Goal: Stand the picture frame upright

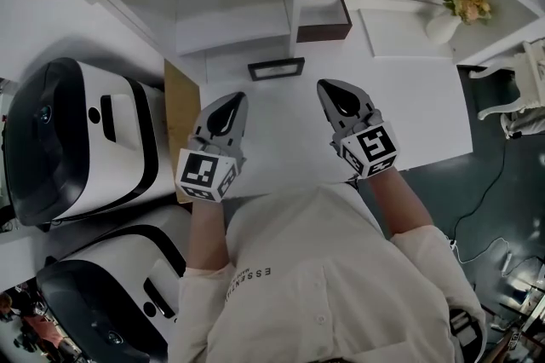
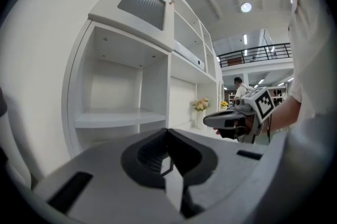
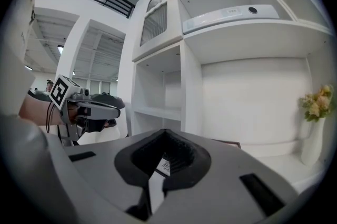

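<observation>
A small dark picture frame (image 1: 276, 68) is on the white table (image 1: 426, 106), close in front of the shelf unit. It appears propped up with its face toward me. My left gripper (image 1: 232, 102) hangs shut above the table, below and left of the frame, with nothing in it. My right gripper (image 1: 330, 87) hangs shut to the frame's lower right, also holding nothing. Both stand apart from the frame. In the left gripper view the jaws (image 2: 167, 131) meet at the tip, and the right gripper (image 2: 231, 121) floats beyond. The right gripper view shows its closed jaws (image 3: 165, 133) and the left gripper (image 3: 93, 109).
A white shelf unit (image 1: 238, 3) rises behind the table. A brown box (image 1: 324, 19) sits in its lower bay, and a vase of flowers (image 1: 453, 12) stands at the right. Two white-and-black machines (image 1: 77, 140) flank the table's left, beside a wooden board (image 1: 180, 110).
</observation>
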The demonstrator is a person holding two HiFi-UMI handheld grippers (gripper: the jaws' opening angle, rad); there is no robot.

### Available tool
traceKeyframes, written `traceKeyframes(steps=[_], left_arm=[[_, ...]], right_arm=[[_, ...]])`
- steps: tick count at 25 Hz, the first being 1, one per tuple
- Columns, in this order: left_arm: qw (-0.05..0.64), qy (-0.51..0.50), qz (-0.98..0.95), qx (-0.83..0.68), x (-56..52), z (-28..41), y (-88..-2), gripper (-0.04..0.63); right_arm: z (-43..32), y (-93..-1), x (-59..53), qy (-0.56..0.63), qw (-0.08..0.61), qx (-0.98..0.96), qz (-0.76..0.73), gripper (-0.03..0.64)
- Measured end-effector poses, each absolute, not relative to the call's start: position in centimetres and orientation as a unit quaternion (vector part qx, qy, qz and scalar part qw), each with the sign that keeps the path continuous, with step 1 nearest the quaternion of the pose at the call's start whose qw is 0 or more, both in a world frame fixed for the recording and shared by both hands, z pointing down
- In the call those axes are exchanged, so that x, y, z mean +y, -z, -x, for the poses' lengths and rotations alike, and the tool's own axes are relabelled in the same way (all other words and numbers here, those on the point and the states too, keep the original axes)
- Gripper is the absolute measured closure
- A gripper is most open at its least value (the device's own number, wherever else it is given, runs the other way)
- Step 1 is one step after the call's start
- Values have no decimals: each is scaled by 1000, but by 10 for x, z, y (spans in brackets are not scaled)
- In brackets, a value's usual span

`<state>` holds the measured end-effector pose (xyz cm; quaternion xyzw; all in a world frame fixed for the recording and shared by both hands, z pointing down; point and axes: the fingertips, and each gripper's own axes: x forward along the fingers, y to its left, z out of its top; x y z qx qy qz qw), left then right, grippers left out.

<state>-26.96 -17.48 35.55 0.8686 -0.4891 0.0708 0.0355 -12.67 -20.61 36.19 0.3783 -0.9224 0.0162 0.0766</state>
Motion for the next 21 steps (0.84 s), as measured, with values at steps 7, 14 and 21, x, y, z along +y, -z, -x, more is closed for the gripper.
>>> traceKeyframes(steps=[7,14,21], left_arm=[[35,-70,-862,-501,-169,272,-355,594],[32,-77,-858,-506,-163,271,-355,594],[32,-76,-858,-507,-162,269,-354,594]], right_arm=[[125,-362,-199,-19,70,-921,-384,601],[125,-360,-196,-24,59,-918,-392,601],[127,-361,-196,-21,60,-918,-392,601]])
